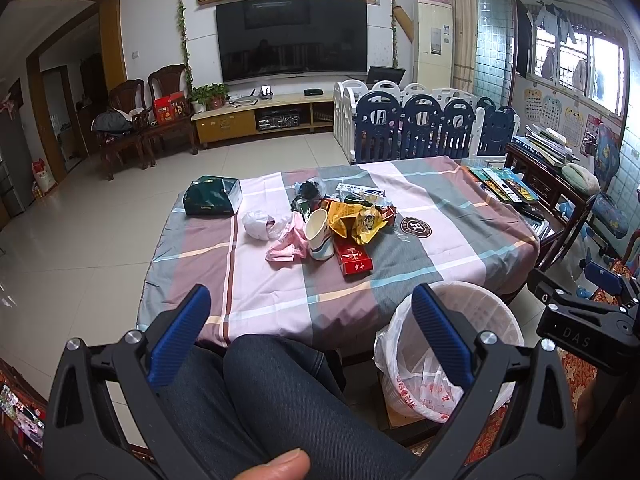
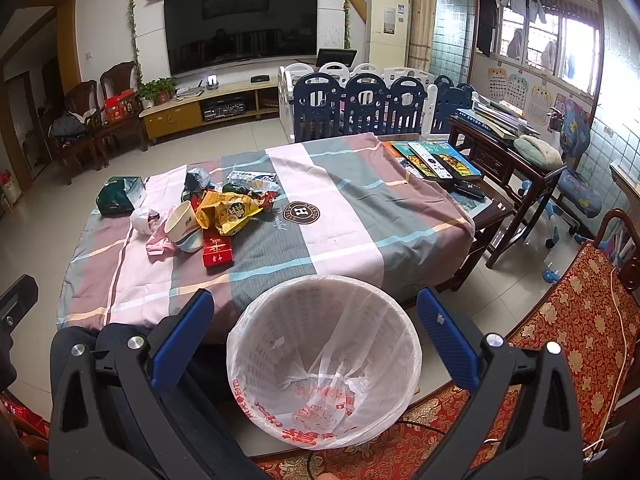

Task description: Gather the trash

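Only the right wrist view looks into the bag-lined white bin point(image 2: 324, 364), empty at six o'clock; the left view shows just its rim, plus a thumb point(image 1: 280, 466). Trash pile point(image 1: 340, 224) sits on the table point(image 1: 460, 240) at twelve o'clock. Left gripper point(image 1: 310, 332) and right gripper point(image 2: 316, 336) hover wide, empty, over the lap and bin.

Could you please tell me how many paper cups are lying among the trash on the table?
1. The paper cup lies tipped in the pile, between the pink wrapper and the red carton. Others may be hidden beneath the yellow bag.
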Demonstrator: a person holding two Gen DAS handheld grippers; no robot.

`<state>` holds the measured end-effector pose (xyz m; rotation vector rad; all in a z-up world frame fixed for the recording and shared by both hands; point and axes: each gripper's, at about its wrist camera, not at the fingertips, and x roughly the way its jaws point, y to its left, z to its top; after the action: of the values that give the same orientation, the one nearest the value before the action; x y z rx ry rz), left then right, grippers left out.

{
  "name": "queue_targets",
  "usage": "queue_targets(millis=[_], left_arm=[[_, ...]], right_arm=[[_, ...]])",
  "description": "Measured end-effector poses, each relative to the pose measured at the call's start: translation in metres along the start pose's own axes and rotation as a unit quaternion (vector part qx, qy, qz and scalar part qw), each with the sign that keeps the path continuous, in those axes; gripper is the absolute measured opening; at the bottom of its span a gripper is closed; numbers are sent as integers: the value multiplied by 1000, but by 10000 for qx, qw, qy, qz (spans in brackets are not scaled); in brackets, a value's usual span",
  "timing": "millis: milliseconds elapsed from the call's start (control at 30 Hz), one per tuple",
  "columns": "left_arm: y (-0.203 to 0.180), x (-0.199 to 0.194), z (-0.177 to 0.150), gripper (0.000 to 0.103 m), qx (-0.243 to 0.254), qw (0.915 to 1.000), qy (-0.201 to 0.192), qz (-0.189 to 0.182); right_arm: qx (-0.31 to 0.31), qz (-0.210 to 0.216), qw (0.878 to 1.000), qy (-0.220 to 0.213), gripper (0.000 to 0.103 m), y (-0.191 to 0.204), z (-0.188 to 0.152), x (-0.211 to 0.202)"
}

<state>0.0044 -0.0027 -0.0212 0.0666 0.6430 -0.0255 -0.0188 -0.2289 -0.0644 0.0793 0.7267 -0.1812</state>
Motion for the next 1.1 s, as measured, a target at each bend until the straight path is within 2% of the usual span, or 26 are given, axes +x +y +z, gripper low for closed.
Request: queue_targets(millis=[233, 867, 967, 1067, 1100], left_arm=[[0, 3, -10, 100, -18, 10000, 68, -4], [1, 4, -9, 100, -26, 9999, 126, -3], [2, 5, -9, 100, -39, 9999, 126, 7], [17, 12, -10, 100, -219, 9997, 18, 146], [24, 15, -11, 100, -303, 9993, -34, 211]], right_arm=[[-21, -9, 10000, 11, 100, 1, -1, 4], [-36, -13, 10000, 31, 100, 4, -2, 6], [-97, -210, 9997, -126, 100, 8, -2, 3], [-165, -422, 9977, -513, 100, 11, 2, 0], [-193, -375, 9971, -634, 100, 13, 3, 5]])
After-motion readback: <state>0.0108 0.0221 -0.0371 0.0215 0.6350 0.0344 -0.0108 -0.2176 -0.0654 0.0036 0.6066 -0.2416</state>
